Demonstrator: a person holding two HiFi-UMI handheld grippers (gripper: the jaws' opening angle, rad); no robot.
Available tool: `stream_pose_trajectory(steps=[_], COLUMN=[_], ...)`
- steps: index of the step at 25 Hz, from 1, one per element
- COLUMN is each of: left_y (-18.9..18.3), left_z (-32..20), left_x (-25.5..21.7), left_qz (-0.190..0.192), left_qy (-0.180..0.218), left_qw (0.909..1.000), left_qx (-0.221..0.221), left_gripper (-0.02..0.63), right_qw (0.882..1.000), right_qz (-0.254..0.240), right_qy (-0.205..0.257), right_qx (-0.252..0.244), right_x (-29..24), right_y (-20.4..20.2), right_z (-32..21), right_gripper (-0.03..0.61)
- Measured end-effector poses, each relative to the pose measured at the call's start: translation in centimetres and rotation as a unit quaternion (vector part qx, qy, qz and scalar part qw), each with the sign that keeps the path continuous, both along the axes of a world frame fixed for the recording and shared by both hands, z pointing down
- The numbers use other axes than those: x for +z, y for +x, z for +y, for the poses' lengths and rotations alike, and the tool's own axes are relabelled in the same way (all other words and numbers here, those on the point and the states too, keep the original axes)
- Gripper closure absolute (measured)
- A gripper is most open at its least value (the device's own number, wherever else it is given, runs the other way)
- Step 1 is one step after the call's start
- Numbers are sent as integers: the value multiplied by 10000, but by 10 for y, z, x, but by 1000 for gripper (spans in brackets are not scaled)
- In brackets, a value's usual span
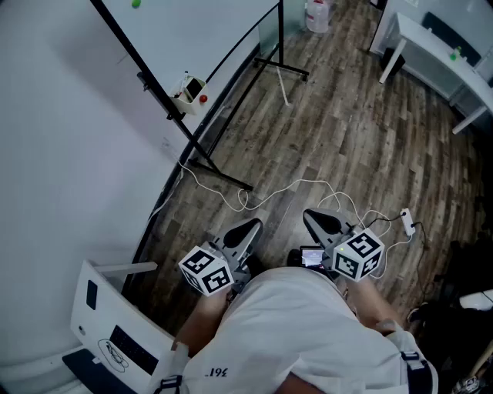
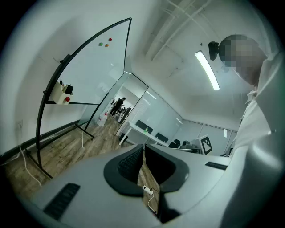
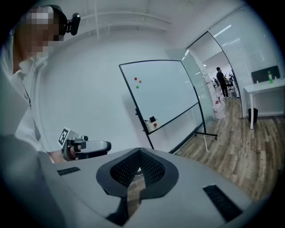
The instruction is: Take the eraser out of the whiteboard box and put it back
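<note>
The whiteboard (image 1: pixel 192 31) stands on its black frame at the far left. A small white box (image 1: pixel 190 90) with a red spot hangs on its rail. It also shows in the left gripper view as the box (image 2: pixel 62 94) and in the right gripper view as the box (image 3: pixel 151 123), where a small dark block (image 3: pixel 152 119) sticks out of its top. Both grippers are held close to the person's body, well short of the board. My left gripper (image 1: pixel 245 231) is shut with nothing in it, and so is my right gripper (image 1: pixel 320 222).
A white cable (image 1: pixel 308 188) loops over the wood floor to a power strip (image 1: pixel 407 221) on the right. A white desk (image 1: pixel 439 46) stands far right, a white jug (image 1: pixel 317 15) at the back. A white panel (image 1: pixel 115 323) leans near left. A person (image 3: pixel 221 80) stands far off.
</note>
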State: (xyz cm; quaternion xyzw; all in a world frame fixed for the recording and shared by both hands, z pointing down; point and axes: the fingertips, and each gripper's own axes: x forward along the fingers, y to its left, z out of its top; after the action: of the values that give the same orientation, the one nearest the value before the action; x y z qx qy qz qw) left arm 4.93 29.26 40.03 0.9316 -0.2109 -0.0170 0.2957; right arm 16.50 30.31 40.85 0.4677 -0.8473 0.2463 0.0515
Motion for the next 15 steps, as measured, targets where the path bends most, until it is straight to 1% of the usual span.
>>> stream_pose_trajectory(steps=[6, 15], left_y=[13, 36], left_z=[3, 3], left_x=[4, 9], left_qz=[-8, -25], left_qy=[-29, -126], left_qw=[10000, 9996], left_qx=[-61, -263], left_gripper=[607, 607], right_qw=[10000, 9995], right_qz=[24, 67], right_qy=[-24, -68], right_qx=[-85, -308], right_x=[4, 9], right_y=[13, 36], right_z=[2, 0], right_gripper=[554, 554])
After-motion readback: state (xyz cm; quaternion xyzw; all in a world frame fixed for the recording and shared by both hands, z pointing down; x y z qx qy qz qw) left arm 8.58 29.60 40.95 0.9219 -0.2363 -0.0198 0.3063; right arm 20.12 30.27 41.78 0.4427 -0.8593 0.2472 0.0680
